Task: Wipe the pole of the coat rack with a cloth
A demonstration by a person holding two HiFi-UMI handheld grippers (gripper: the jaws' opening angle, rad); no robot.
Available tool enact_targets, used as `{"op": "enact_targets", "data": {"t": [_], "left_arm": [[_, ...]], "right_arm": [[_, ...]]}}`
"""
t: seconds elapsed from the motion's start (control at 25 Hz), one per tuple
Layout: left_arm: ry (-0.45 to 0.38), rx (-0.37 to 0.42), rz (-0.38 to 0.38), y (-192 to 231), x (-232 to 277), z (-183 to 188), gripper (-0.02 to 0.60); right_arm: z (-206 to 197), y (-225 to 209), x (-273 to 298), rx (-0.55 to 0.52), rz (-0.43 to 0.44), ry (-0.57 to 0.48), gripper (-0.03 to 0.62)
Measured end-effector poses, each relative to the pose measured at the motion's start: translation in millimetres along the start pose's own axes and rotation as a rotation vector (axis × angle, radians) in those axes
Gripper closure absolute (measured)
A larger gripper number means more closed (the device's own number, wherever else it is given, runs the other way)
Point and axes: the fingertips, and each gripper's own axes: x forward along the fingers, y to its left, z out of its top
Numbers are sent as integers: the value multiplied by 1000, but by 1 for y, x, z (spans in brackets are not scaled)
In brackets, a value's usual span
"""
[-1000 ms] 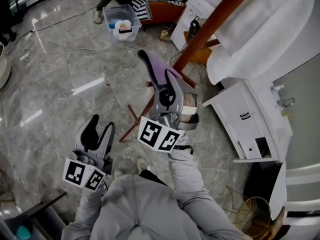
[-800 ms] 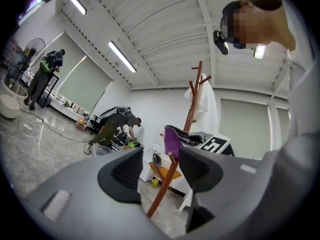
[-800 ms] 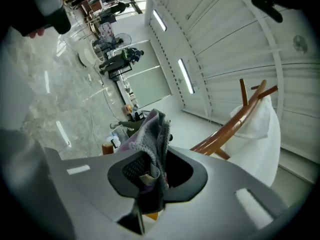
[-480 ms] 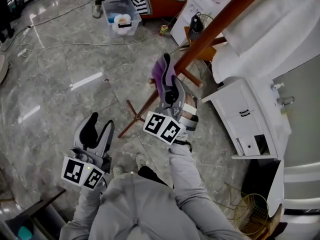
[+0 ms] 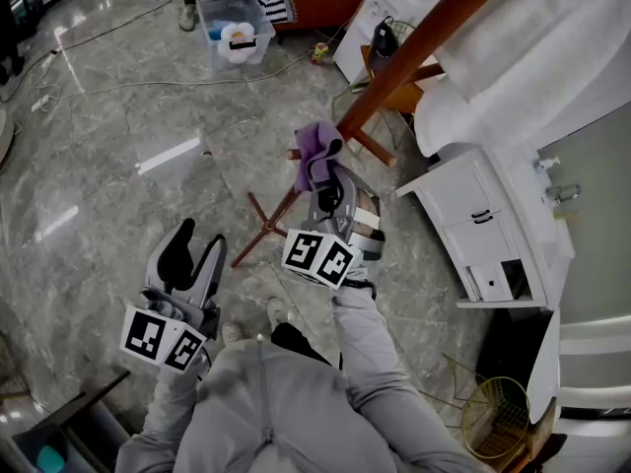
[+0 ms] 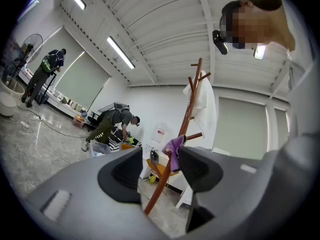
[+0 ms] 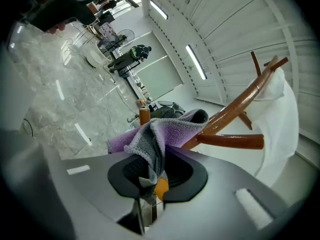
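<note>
Two: right tongs (image 5: 325,180) clamp cloth (image 5: 315,146) on pole (image 5: 394,67); left tongs (image 5: 194,254) gape clear.

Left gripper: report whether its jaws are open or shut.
Open. The left gripper has its jaws apart, nothing between them; the coat rack pole shows beyond the gap.

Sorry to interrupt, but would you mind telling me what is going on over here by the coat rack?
A person is holding a two-jaw gripper in each hand. The right gripper is shut on a purple cloth and presses it against the lower part of the coat rack's reddish-brown pole. The left gripper is open and empty, held low and apart from the rack. A white garment hangs higher up on the rack.
</note>
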Motion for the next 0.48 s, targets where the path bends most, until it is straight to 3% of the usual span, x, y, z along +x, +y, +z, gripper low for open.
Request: {"op": "enact_targets", "data": {"t": [0.48], "left_arm": [[17,11,1,-9,1,-5,339]], "right_arm": [[-16,15,-17,79,36,-31,542]]}}
